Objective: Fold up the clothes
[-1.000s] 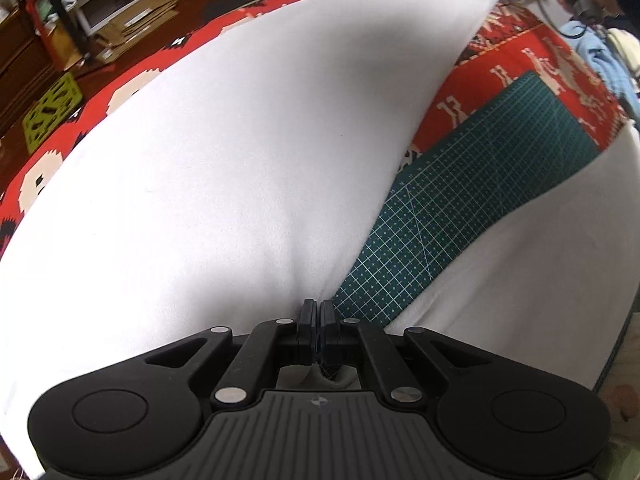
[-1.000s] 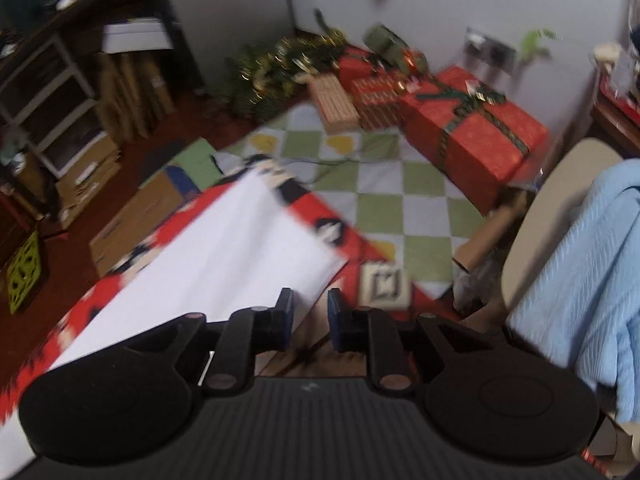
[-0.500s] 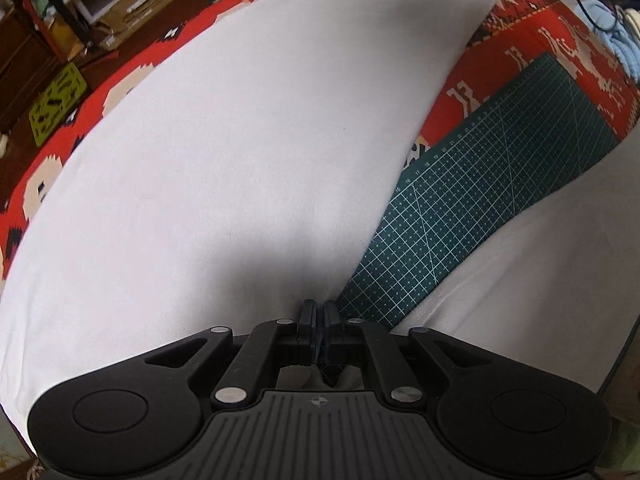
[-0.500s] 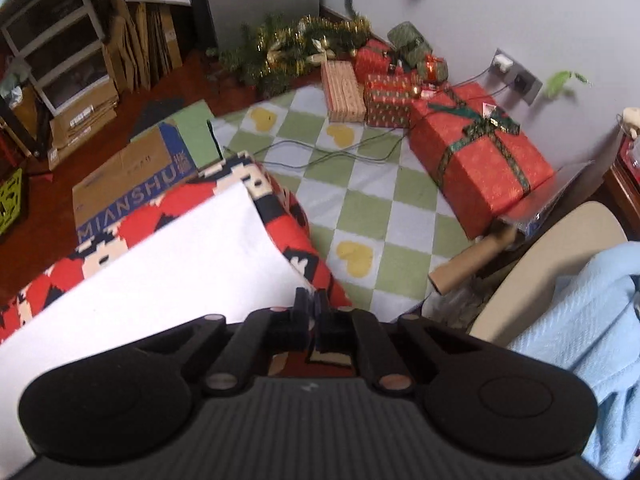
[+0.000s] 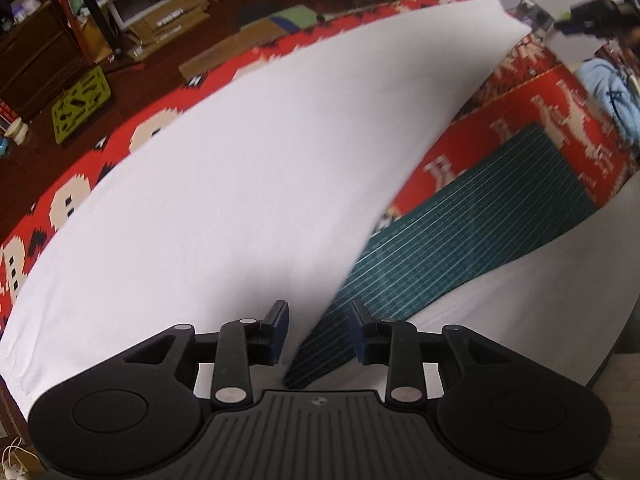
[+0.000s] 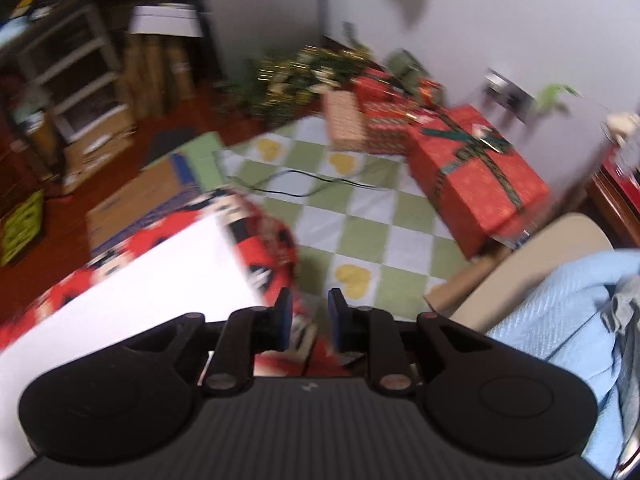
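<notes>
Cluttered room, wrapped gift boxes (image 6: pixel 480 176) against the far wall, checked floor mat (image 6: pixel 360 216) below; work surface draped in a red patterned tablecloth (image 5: pixel 532 120). White garment (image 5: pixel 256 184): laid flat in a broad folded panel across the cloth, one straight edge running diagonally, near corner directly ahead of the left gripper (image 5: pixel 318 330); second white layer (image 5: pixel 532 292) to the right. Green cutting mat (image 5: pixel 480 236): lying between the two white areas, partly covered by both. Left gripper: jaws apart, nothing held, fingers straddling the garment's near corner and the mat's tip. Right gripper (image 6: pixel 308 322): jaws apart, empty, just beyond the garment's far corner (image 6: pixel 212 252), view blurred. Step in hand, as judged: release after a fold. To do well: withdraw straight back without snagging fabric, check edges for alignment, then regrip both corners of one edge evenly for the next fold.
</notes>
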A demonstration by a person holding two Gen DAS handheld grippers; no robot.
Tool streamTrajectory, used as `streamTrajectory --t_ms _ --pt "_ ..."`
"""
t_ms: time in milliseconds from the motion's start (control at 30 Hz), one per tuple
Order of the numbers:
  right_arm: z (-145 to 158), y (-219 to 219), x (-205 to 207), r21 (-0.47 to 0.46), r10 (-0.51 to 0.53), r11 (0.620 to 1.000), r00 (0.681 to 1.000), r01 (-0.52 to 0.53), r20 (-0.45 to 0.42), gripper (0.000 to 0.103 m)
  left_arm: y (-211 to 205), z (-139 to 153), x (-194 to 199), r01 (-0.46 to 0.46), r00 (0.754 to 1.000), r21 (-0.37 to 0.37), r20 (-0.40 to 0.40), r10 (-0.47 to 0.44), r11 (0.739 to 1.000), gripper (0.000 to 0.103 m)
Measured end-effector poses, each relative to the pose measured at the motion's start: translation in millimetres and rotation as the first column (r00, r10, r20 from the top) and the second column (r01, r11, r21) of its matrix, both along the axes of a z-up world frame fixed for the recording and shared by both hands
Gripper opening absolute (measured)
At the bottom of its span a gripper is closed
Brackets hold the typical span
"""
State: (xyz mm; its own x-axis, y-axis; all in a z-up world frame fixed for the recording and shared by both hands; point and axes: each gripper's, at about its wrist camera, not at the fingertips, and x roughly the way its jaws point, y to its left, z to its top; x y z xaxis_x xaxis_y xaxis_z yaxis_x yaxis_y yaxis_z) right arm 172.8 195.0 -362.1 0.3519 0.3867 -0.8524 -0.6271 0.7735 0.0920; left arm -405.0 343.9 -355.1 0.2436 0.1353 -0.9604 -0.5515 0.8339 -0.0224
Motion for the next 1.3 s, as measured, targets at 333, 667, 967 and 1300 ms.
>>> streamTrajectory --t_ms 333,667,967,1300 --pt "30.3 -119.3 -108.1 -0.052 0.129 0.989 0.978 -0.139 -0.167 0.022 -74.0 5.8 53.1 0.247 0.969 0.001 0.015 -0.247 0.969 0.033" --pt "-7.9 -252.2 -144.5 -0.210 0.017 0.977 0.990 -0.047 -0.142 0.022 -123.0 -24.8 90.2 0.490 0.870 0.025 -0.075 -0.487 0.871 0.032" --pt "-22.4 -242.1 -132.9 -0.152 0.208 0.965 0.977 -0.214 -0.055 0.023 -111.1 -25.9 76.6 0.474 0.874 0.036 -0.145 -0.465 0.880 0.033" --pt "-27.3 -231.0 -129.2 -0.183 0.179 0.966 0.983 -0.184 -0.045 0.002 -85.6 -34.8 50.5 0.428 0.890 0.075 -0.211 -0.405 0.901 0.033"
